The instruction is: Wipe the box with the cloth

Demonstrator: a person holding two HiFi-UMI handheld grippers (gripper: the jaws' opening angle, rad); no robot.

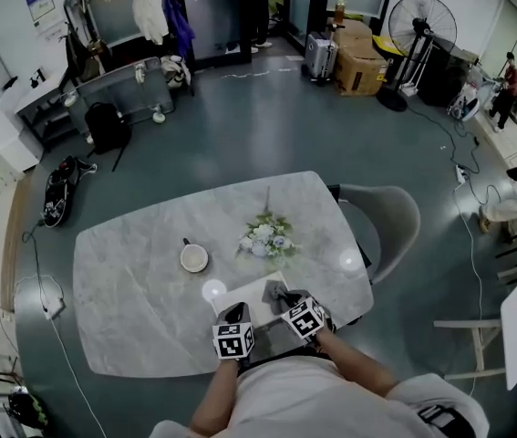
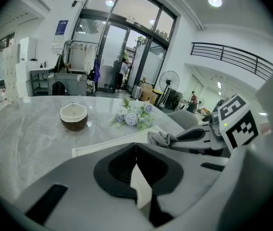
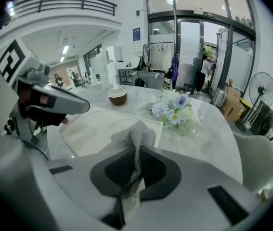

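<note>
- Left gripper [image 2: 136, 150]: jaws drawn together on a thin white strip that appears to be the near edge of the box; nothing else is between them.
- Right gripper [image 3: 137, 153]: jaws closed on the cloth, just to the right of the left gripper, with the tips of both over the box.
- Cloth [image 3: 138, 134]: grey and crumpled. One fold runs down between the right gripper's jaws; the rest bunches out just ahead of its tips and rests on the box top.
- Box [image 3: 102, 131]: white, flat and shallow. It lies directly ahead of and under both grippers, at the near edge of the table. The cloth sits towards its right side.
- Table [image 1: 130, 308]: pale marble top that carries everything listed.
- Cup [image 2: 73, 117]: brown outside, pale inside, upright. It stands beyond the box, ahead and to the left of the left gripper, well apart from it.
- Flowers [image 3: 172, 110]: a small bunch, white and pale blue. It lies ahead and slightly right of the right gripper, just past the box's far edge.
- Chair [image 1: 390, 217]: grey, at the table's right end, well to the right of the right gripper.
</note>
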